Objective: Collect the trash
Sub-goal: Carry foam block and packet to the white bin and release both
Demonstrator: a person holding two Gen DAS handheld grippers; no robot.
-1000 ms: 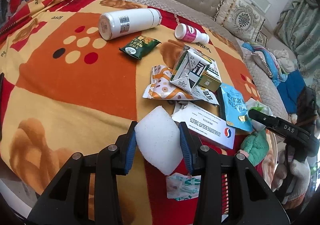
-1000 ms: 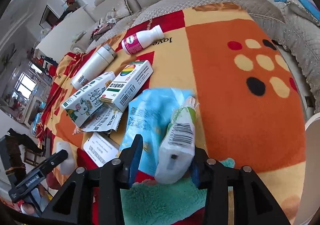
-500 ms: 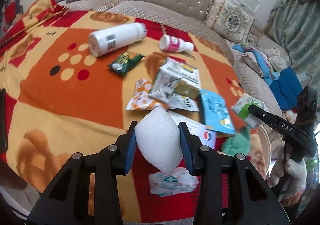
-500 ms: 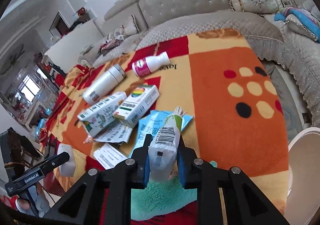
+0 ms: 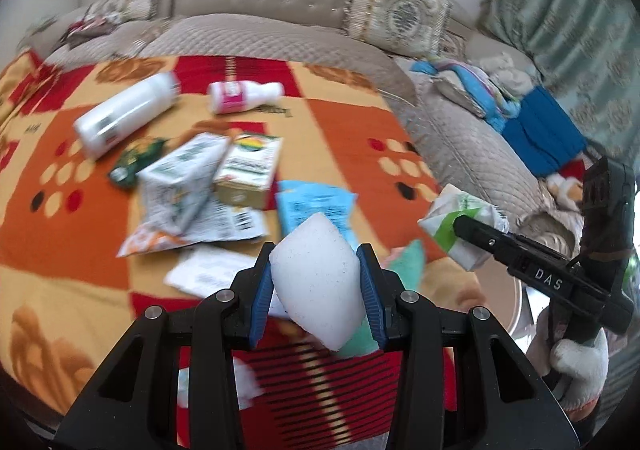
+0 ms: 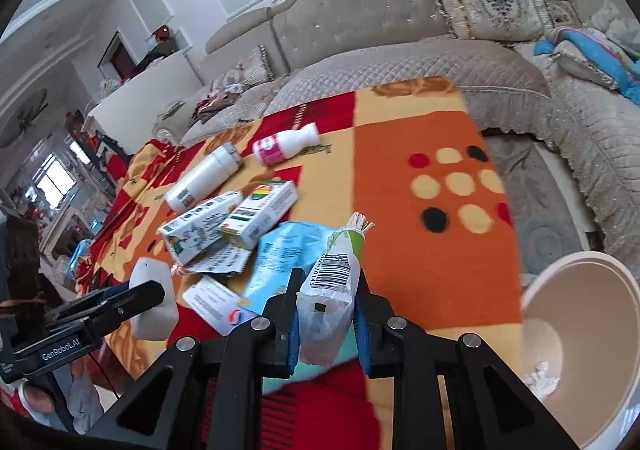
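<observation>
My left gripper (image 5: 316,282) is shut on a white foam block (image 5: 316,278) and holds it above the blanket. My right gripper (image 6: 326,314) is shut on a white and green plastic wrapper (image 6: 332,290) with a barcode, lifted off the table; it also shows in the left wrist view (image 5: 456,226). The white trash bin (image 6: 576,346) stands at the lower right of the right wrist view, with a crumpled tissue (image 6: 542,376) inside. The left gripper with the foam block (image 6: 154,298) shows at the left of the right wrist view.
On the orange and red blanket (image 6: 400,170) lie a white bottle (image 6: 200,180), a pink-labelled bottle (image 6: 284,144), two cartons (image 6: 236,218), a blue pouch (image 6: 284,254), a white paper box (image 6: 218,300), a green packet (image 5: 136,158) and a teal cloth (image 5: 404,262). Grey sofas surround it.
Both grippers rose and swung right with their loads. The right gripper closed on the wrapper and lifted it off the teal cloth; the trash bin came into its view.
</observation>
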